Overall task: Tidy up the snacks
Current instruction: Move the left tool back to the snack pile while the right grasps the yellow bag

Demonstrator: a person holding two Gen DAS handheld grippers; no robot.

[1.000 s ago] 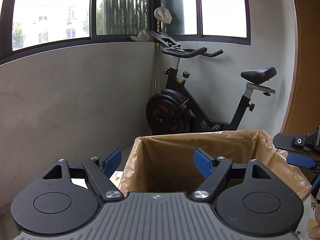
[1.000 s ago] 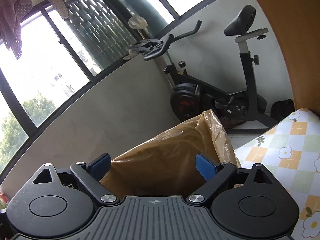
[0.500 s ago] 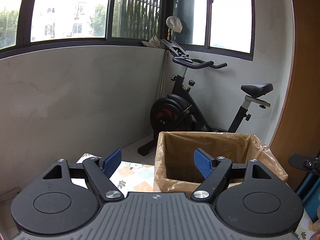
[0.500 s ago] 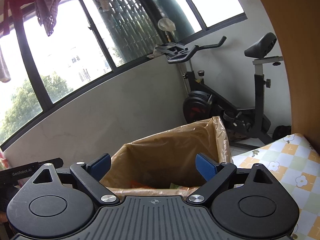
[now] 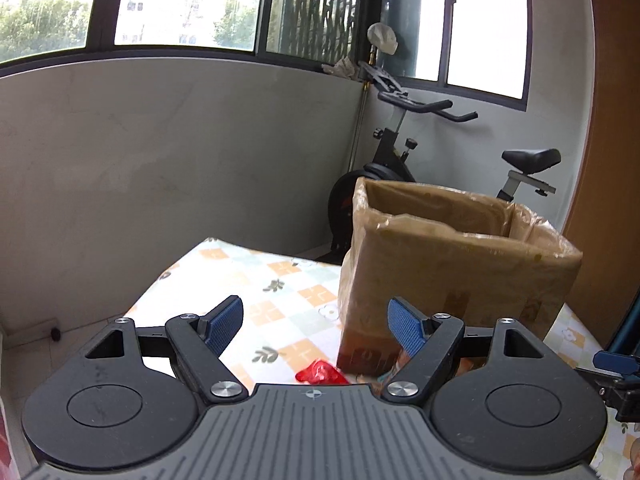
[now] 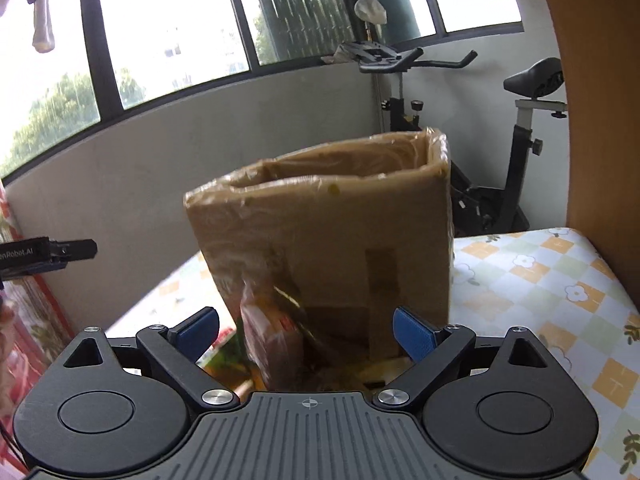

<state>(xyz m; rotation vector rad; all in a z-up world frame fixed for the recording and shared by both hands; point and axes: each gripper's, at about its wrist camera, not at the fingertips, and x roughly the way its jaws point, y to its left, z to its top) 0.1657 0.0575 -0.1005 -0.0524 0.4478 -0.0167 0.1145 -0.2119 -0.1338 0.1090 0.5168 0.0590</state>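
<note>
**Light, crinkly packets waiting by the box**

At the foot of the lined cardboard box [image 5: 456,264], the left wrist view shows a small red snack packet [image 5: 320,373] on the checked tablecloth [image 5: 256,280]. The left gripper [image 5: 316,322] stands wide open, holding nothing. The packet looks light, soft and slippery; pinching its flat middle seems best.

In the right wrist view, a clear-wrapped snack bag [image 6: 272,340] lies against the box, between the right gripper [image 6: 306,332] pads, untouched. Jaws wide, empty. Crushable; grip gently across its middle.

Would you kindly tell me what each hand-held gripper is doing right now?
Left hand-held gripper: open, holding nothing.
Right hand-held gripper: open, holding nothing.
</note>
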